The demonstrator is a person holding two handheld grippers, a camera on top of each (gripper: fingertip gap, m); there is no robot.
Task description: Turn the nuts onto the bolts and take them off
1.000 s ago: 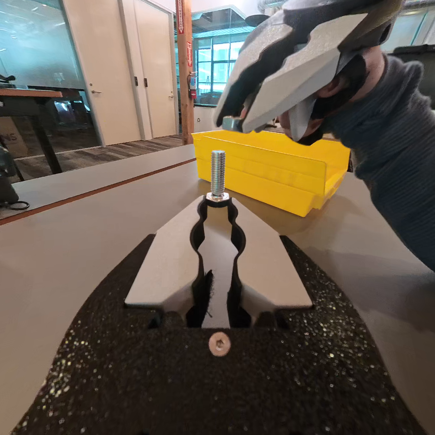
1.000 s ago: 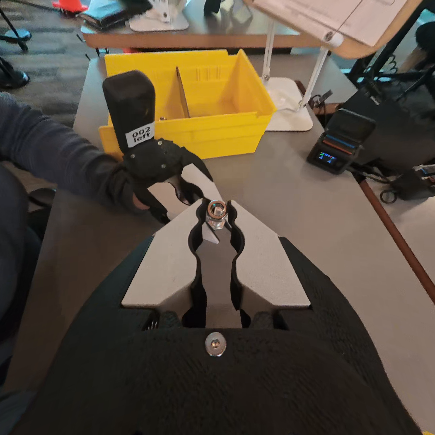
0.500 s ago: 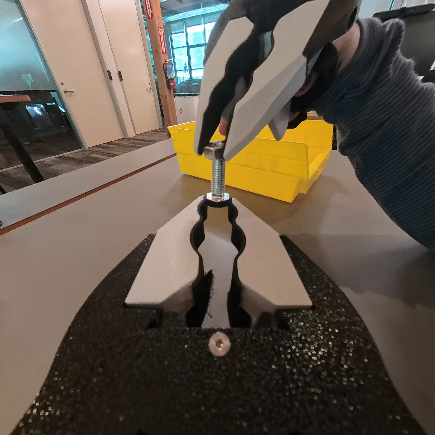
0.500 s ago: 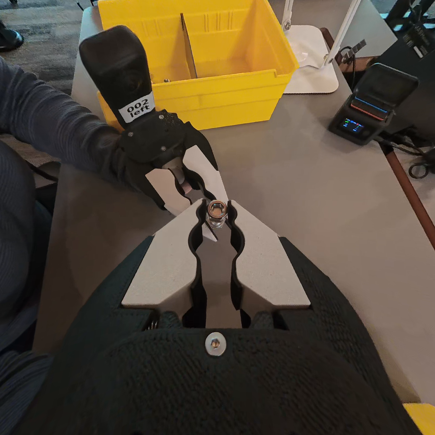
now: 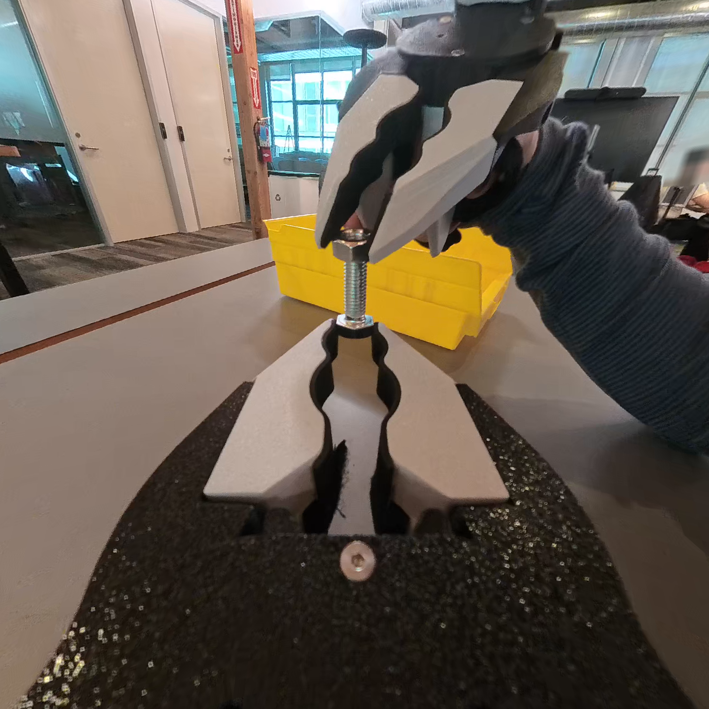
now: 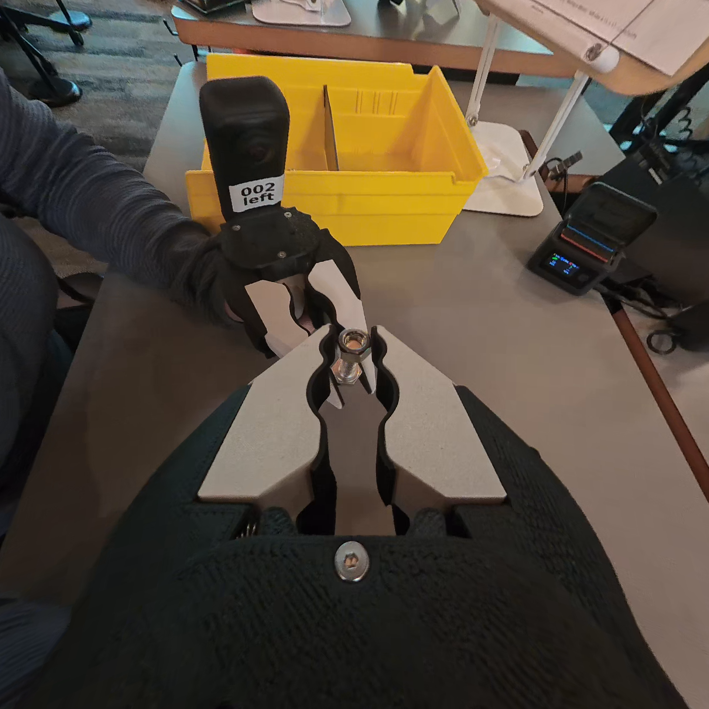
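Left tool (image 5: 353, 330): clenched on the bolt's head, low at the worktop (image 5: 153, 383), so the bolt (image 5: 353, 291) stands upright, thread up.
Right tool (image 6: 351, 337): pointing down from above, gripping the nut (image 5: 350, 249) at its tips.
Nut: sits on the top end of the thread, in front of the bin (image 5: 422, 291).
Doing it well: keep the nut's bore square to the bolt, press lightly, and turn the right tool about the bolt's axis; the left must hold the head firm so the bolt does not spin.
Risk: a tilted nut is likely to cross-thread or jump out of the tips.
Hard to tell: whether the first thread has caught.
Hidden: the bolt head's underside, and most of the bin's left compartment, behind the left tool's camera.
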